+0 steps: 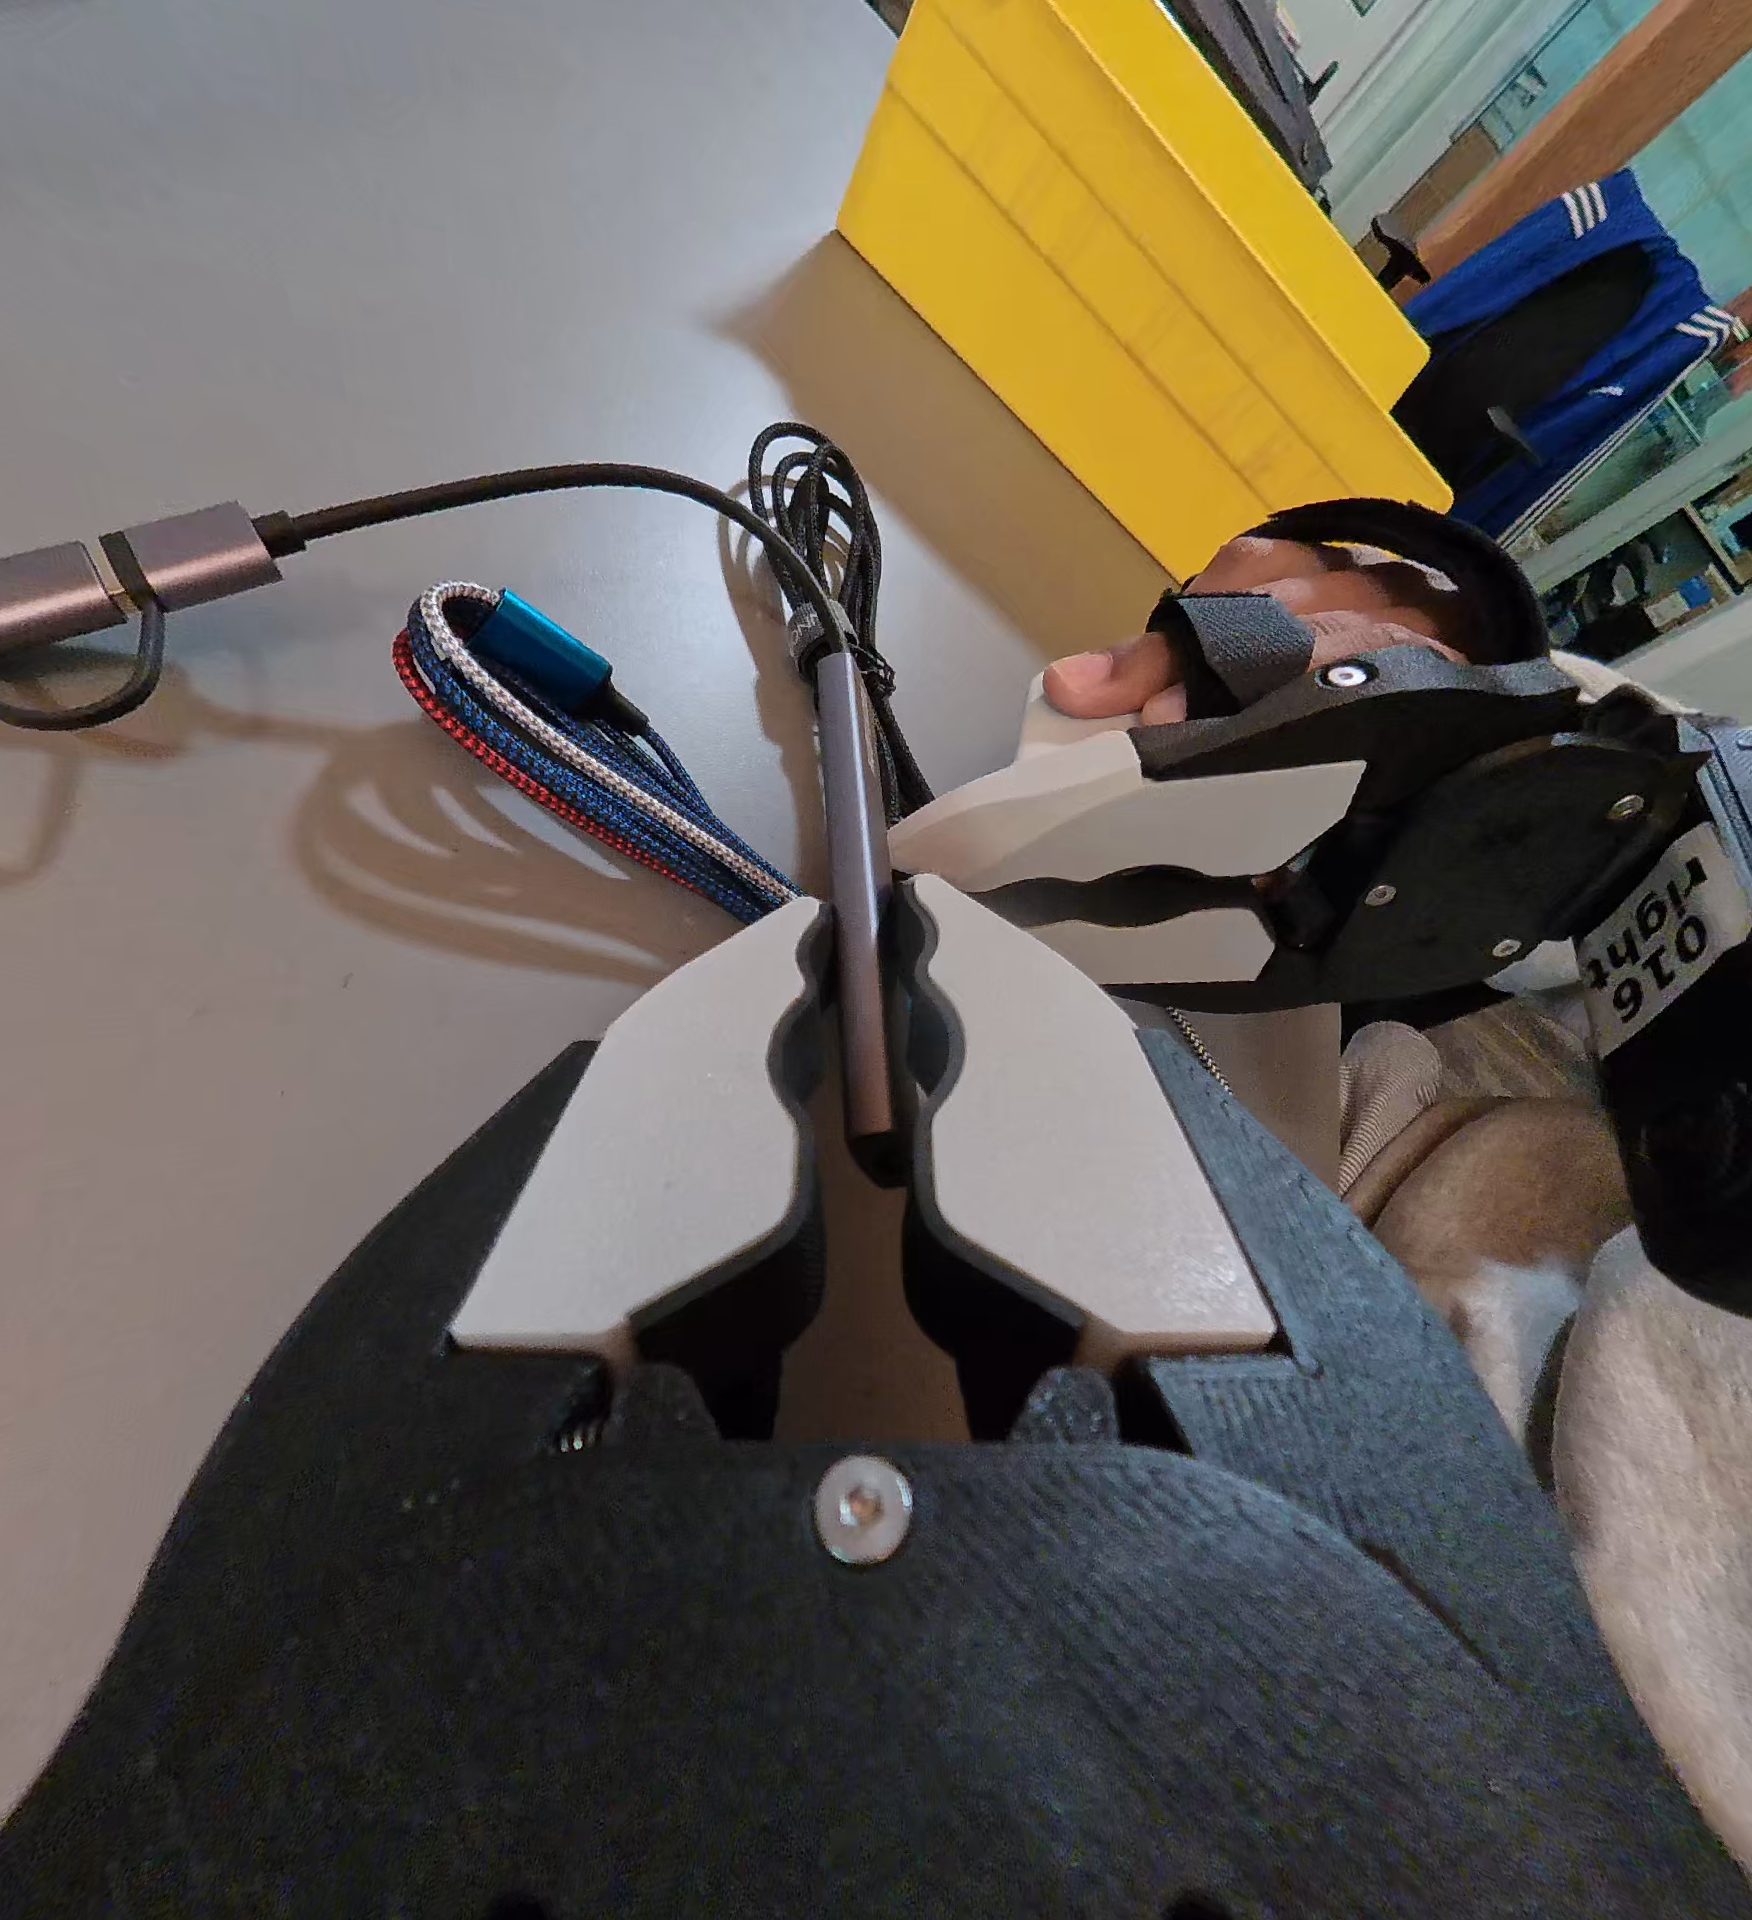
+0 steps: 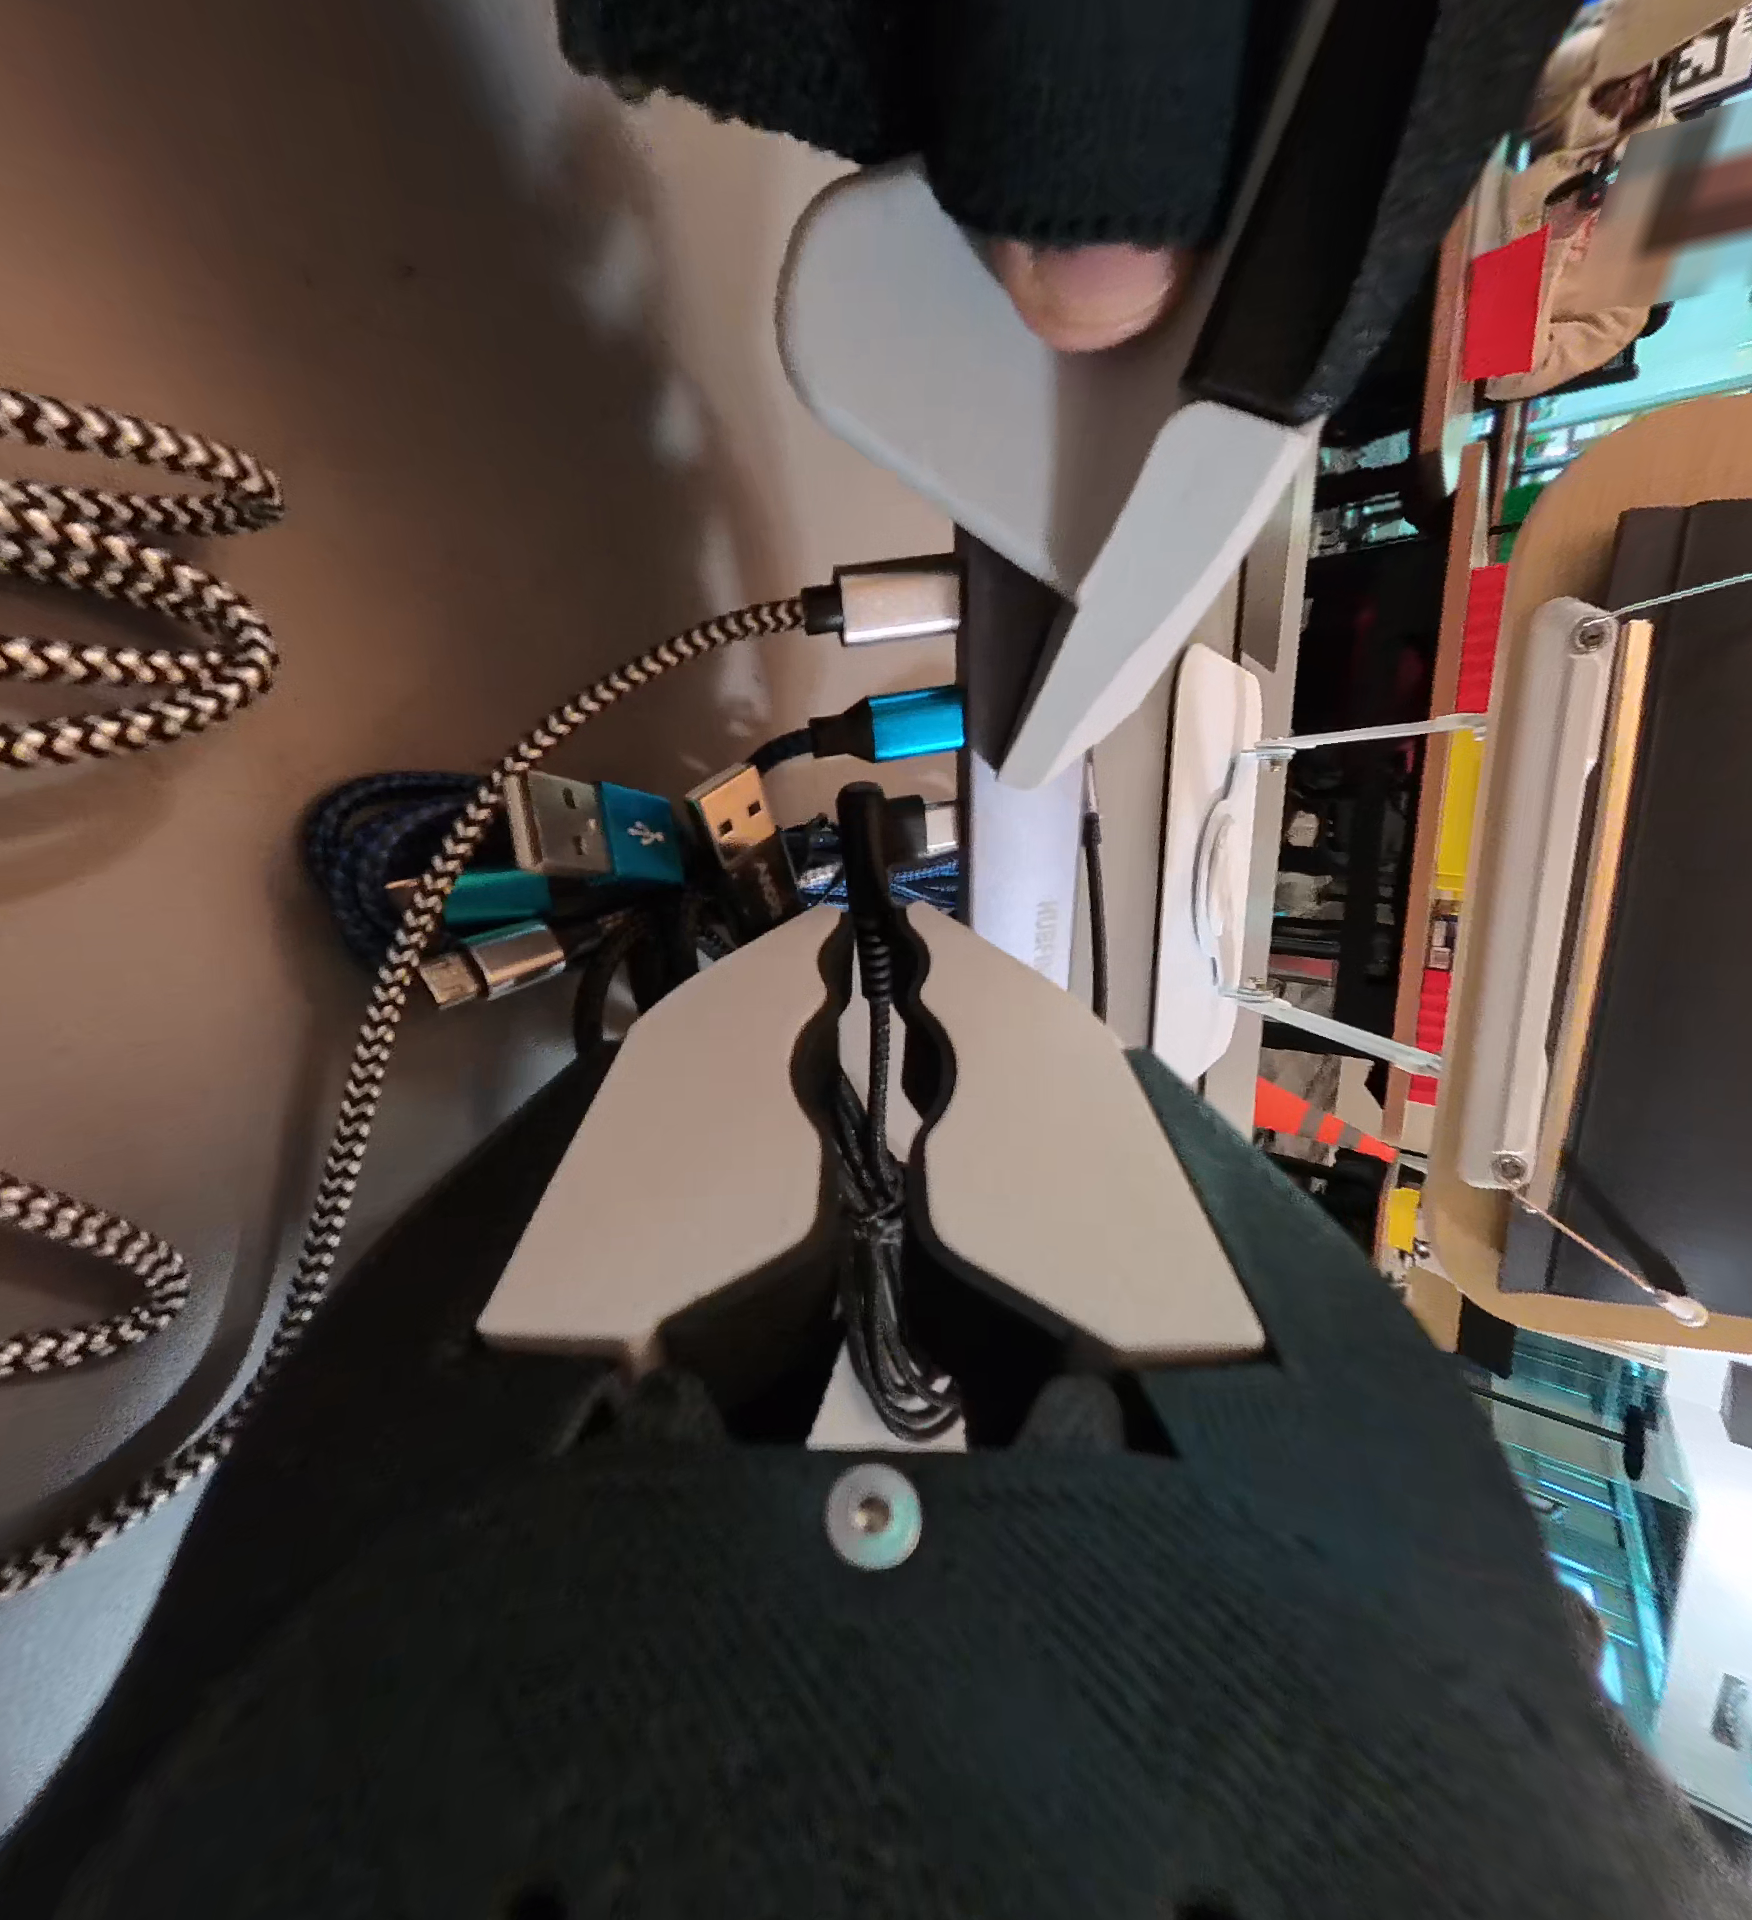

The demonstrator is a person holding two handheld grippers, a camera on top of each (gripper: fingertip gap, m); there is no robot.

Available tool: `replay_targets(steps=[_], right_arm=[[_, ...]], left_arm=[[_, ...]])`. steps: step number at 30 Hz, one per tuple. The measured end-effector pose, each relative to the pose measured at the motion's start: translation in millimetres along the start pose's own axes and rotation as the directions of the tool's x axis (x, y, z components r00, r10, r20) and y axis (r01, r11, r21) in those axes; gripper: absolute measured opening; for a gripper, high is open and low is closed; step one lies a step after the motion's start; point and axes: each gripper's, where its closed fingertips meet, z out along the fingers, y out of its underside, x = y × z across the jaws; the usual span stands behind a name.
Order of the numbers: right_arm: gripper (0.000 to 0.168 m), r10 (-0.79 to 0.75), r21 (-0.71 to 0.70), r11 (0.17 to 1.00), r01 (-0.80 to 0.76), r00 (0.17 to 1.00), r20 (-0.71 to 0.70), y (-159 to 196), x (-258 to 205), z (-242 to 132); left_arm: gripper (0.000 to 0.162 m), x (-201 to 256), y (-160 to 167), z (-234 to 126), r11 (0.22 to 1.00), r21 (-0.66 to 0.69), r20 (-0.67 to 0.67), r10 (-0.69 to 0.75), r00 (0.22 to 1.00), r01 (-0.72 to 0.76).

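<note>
Grey tabletop (image 1: 228, 260): smooth and matte, strong cable shadows across it; in the right wrist view it reads brownish.
Left gripper (image 1: 859, 914): jaws nearly together, clamped on a slim dark grey connector (image 1: 856, 883) that runs up toward 12 o'clock into a bundled black cable (image 1: 810, 499).
Right gripper (image 2: 877, 920): jaws narrow, pinching a thin black braided cable (image 2: 877, 1039) just behind its black plug (image 2: 864, 821); loops of the same cable bunch between the finger bases.
Gripper relation: in the left wrist view the right gripper's fingertips sit at 2 o'clock, just beside the left's.
Nearby cables: red, blue and white braided bundle (image 1: 539, 748) with a blue plug at 10 o'clock; grey adapter pair (image 1: 93, 587) at 9 o'clock.
Right view clutter: black-and-white braided cable (image 2: 124, 623) coiled at 9 o'clock; blue USB plug (image 2: 591, 826) close ahead.
Room: yellow box (image 1: 1111, 260) on the table at 1 o'clock; blue striped jacket (image 1: 1578, 291) on a chair beyond; shelving far off.
</note>
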Motion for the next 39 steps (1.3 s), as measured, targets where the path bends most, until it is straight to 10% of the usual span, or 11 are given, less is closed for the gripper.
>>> replay_targets(steps=[39], right_arm=[[0.035,0.058,0.121,0.991,-0.052,0.997,-0.049,-7.6,8.6,-12.8]], left_arm=[[0.011,6.7,4.1,6.8,1.000,-0.010,-0.039,0.025,0.999,-0.026]])
